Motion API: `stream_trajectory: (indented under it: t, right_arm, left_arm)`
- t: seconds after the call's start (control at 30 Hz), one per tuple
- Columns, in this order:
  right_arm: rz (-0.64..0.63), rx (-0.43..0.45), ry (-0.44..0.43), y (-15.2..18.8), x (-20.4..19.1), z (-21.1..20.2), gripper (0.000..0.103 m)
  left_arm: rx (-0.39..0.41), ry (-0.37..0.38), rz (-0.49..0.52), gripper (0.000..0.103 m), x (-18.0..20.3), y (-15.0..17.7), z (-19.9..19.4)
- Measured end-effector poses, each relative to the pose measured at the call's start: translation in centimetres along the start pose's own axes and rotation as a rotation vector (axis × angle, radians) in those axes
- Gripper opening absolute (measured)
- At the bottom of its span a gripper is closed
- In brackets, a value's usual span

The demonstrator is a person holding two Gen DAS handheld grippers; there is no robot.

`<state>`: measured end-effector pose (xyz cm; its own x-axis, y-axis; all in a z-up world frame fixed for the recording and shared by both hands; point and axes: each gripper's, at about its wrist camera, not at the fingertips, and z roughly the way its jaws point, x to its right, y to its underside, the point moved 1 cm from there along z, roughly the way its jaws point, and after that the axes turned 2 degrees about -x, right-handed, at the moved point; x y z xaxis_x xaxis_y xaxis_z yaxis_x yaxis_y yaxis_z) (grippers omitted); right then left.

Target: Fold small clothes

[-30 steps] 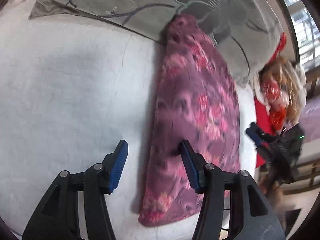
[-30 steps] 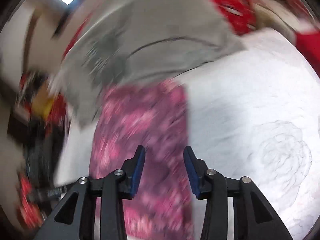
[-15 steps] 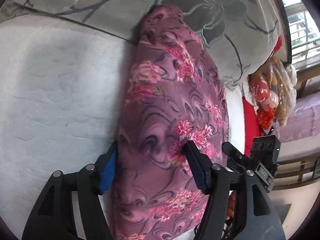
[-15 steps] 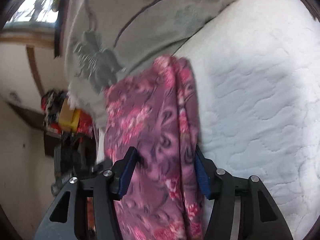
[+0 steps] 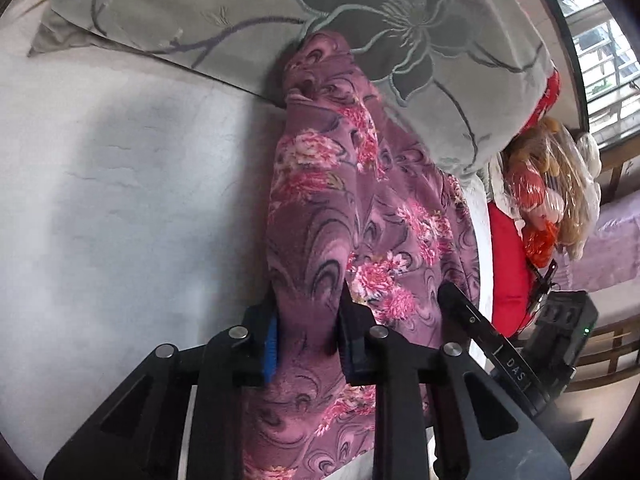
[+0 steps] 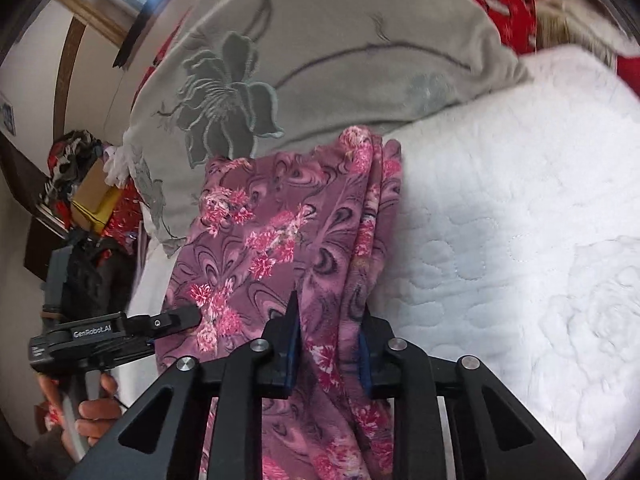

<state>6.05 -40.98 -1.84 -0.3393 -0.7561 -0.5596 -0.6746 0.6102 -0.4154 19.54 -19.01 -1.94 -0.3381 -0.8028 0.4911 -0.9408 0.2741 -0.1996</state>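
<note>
A purple garment with pink flowers [image 5: 360, 208] lies lengthwise on a white quilted mattress [image 5: 120, 200], its far end against a grey pillow. My left gripper [image 5: 308, 320] is at the garment's near left edge. Its jaws are closing, and the blue pads pinch a raised ridge of cloth. In the right wrist view the same garment [image 6: 272, 220] is gathered into folds on its right side. My right gripper [image 6: 328, 336] is closing too and squeezes that bunched edge. Each gripper shows in the other's view: the right one [image 5: 464, 308] and the left one [image 6: 180, 316], held by a hand [image 6: 96, 400].
A grey pillow with an embroidered flower [image 5: 380, 20] lies across the far end of the mattress [image 6: 500, 220]. A plastic bag of soft items [image 5: 548, 184] and red fabric [image 5: 508, 264] sit past the bed's edge. Boxes and clutter [image 6: 88, 184] stand by the wall.
Both grippers have narrowed from astride the garment to a pinch on it. The cloth now stands bunched between each pair of pads and has lifted slightly off the mattress.
</note>
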Motion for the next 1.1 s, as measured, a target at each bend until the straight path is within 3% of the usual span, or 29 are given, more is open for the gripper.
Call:
stream_trajectory:
  t: [0.2,0.47,0.73,0.83,0.9,1.0,1.1]
  right_arm:
    - [-0.03,0.007,0.001,2.4,-3.4,-1.6,0.023]
    - [-0.054,-0.036,-0.049,5.9,-9.3,-0.2,0.023]
    - [-0.055,-0.105,-0.081,9.3,-12.9,2.6,0.023]
    - [-0.051,-0.147,-0.057,10.6,-12.9,4.2,0.025]
    - [-0.055,-0.163,-0.015,11.2,-12.2,5.0,0.031]
    - [-0.006,-0.163,-0.025,10.2,-10.9,4.3,0.034]
    - [0.041,-0.051,-0.011,8.0,-10.2,2.4,0.036]
  left_arm:
    - [0.04,-0.03,-0.007,0.021,-1.6,2.0,-3.7]
    - [0.089,-0.101,-0.044,0.021,-6.8,4.5,-8.8]
    - [0.073,-0.131,-0.09,0.022,-11.9,6.6,-9.9]
    - [0.045,-0.147,-0.115,0.032,-14.4,7.7,-8.7]
    - [0.044,-0.085,-0.133,0.036,-15.7,8.1,-8.8]
    - [0.062,-0.012,-0.135,0.036,-16.6,7.7,-10.2]
    - [0.154,-0.033,-0.081,0.036,-15.5,5.7,-11.8]
